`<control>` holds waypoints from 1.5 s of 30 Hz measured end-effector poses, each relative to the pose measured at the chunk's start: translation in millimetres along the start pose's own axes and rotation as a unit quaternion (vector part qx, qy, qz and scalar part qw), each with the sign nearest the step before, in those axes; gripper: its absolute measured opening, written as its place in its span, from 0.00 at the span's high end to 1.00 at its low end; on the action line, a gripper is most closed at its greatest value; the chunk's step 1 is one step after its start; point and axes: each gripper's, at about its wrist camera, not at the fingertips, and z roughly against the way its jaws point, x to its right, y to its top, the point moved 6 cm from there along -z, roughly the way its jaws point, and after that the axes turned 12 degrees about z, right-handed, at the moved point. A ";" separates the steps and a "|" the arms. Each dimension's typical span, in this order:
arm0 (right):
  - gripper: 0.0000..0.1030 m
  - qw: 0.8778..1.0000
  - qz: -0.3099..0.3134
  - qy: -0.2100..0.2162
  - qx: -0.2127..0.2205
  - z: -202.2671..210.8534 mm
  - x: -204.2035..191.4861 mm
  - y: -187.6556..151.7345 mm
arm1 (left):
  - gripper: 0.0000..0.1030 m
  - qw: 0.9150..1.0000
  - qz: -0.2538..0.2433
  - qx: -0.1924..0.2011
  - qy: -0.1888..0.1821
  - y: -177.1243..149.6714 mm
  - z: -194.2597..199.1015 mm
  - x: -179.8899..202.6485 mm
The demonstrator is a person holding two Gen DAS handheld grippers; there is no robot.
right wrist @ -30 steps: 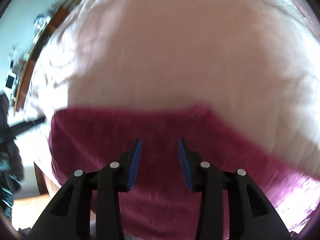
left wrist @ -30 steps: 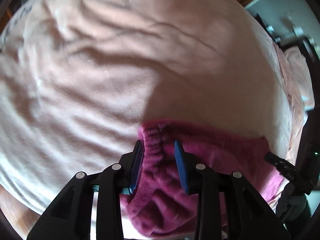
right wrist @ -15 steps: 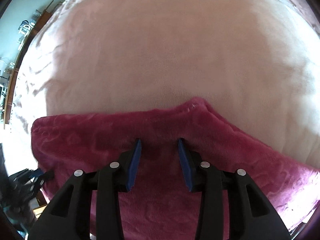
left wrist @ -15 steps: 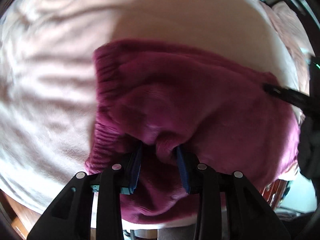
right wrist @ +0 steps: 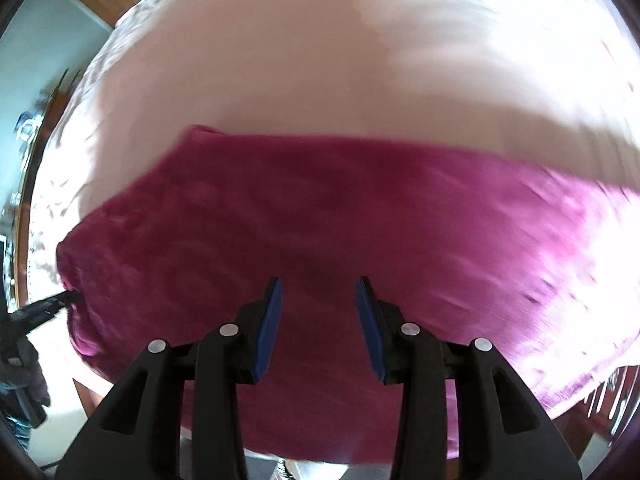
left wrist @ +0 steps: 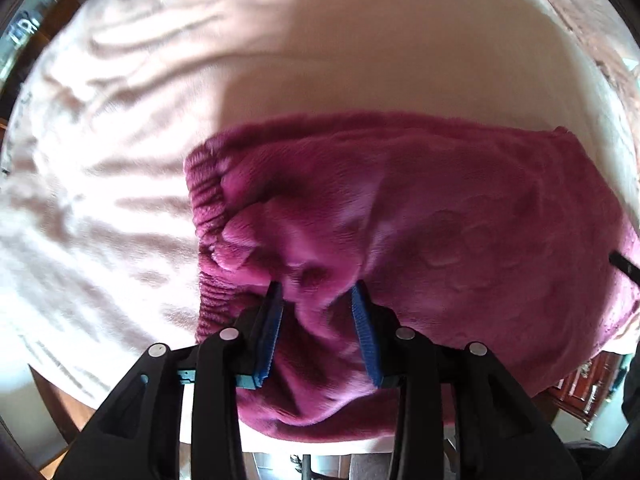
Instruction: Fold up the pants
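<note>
While sunlight streaks the bedding, the scene reads as follows.
Surroundings: pale pink blanket (left wrist: 120,184) covers the bed; wooden furniture (left wrist: 584,392) at the edge.
Pants: magenta fleece pants (left wrist: 460,216) lie on the blanket, waistband bunched.
Left gripper (left wrist: 318,328): pointing down, jaws opening, a fleece fold between them.
Right gripper (right wrist: 318,320): angled steeply down above the pants (right wrist: 360,208), jaws apart, gripping nothing.

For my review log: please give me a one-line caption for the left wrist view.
Left tool, jaws opening around a bunched fold of the magenta fleece pants, beside the waistband, on a pale pink blanket.
</note>
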 end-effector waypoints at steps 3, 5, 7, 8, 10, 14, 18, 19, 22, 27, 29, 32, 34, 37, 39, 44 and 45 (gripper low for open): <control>0.62 0.999 -0.042 -0.005 -0.001 10.0 49.2 -29.2 | 0.59 0.999 -0.010 0.028 0.014 -4.6 18.6 27.7; 0.62 0.997 -0.077 -0.003 0.001 19.6 85.2 -47.7 | 0.52 0.999 -0.018 0.041 0.011 -12.5 30.0 54.2; 0.62 0.995 -0.104 -0.006 0.006 31.8 122.5 -66.1 | 0.52 0.999 -0.027 0.046 0.004 -20.7 36.6 80.1; 0.62 0.994 -0.112 -0.010 0.008 39.3 140.1 -75.6 | 0.52 0.998 -0.035 0.047 -0.001 -27.4 38.5 102.3; 0.58 0.991 -0.133 -0.017 0.014 52.7 179.8 -94.8 | 0.51 0.998 -0.047 0.048 -0.008 -37.5 40.5 134.9; 0.53 0.982 -0.181 -0.034 0.037 75.7 253.3 -129.7 | 0.44 0.995 -0.081 0.046 -0.025 -62.9 37.6 209.0; 0.52 0.968 -0.239 -0.041 0.060 98.1 329.9 -167.9 | 0.44 0.992 -0.113 0.039 -0.033 -89.9 30.6 277.9; 0.52 0.966 -0.246 -0.042 0.065 102.6 343.9 -174.1 | 0.44 0.991 -0.124 0.037 -0.035 -96.2 29.1 295.1; 0.48 0.958 -0.268 -0.053 0.086 122.1 400.5 -195.8 | 0.44 0.988 -0.144 0.035 -0.035 -117.8 29.7 332.6; 0.35 0.943 -0.306 -0.059 0.118 137.2 464.0 -214.1 | 0.44 0.983 -0.176 0.036 -0.027 -137.3 34.4 386.3; 0.35 0.939 -0.317 -0.045 0.124 136.3 482.3 -219.1 | 0.44 0.981 -0.187 0.039 -0.022 -140.4 37.0 401.6; 0.34 0.934 -0.333 -0.010 0.130 122.0 497.9 -215.3 | 0.44 0.980 -0.191 0.045 -0.015 -139.3 44.8 405.7; 0.34 0.930 -0.344 0.014 0.127 107.9 502.0 -206.4 | 0.44 0.981 -0.188 0.048 -0.010 -138.0 45.5 408.2; 0.34 0.927 -0.350 0.055 0.123 87.0 493.5 -194.8 | 0.44 0.982 -0.180 0.052 -0.005 -143.9 54.4 411.3; 0.34 0.929 -0.344 0.062 0.118 80.2 491.2 -186.8 | 0.44 0.983 -0.176 0.053 -0.001 -144.2 56.8 409.6; 0.34 0.931 -0.341 0.065 0.108 70.2 492.1 -182.7 | 0.43 0.985 -0.168 0.048 0.000 -146.3 58.0 408.1; 0.35 0.933 -0.338 0.065 0.106 69.4 490.3 -179.0 | 0.43 0.985 -0.169 0.045 -0.001 -148.4 55.6 410.0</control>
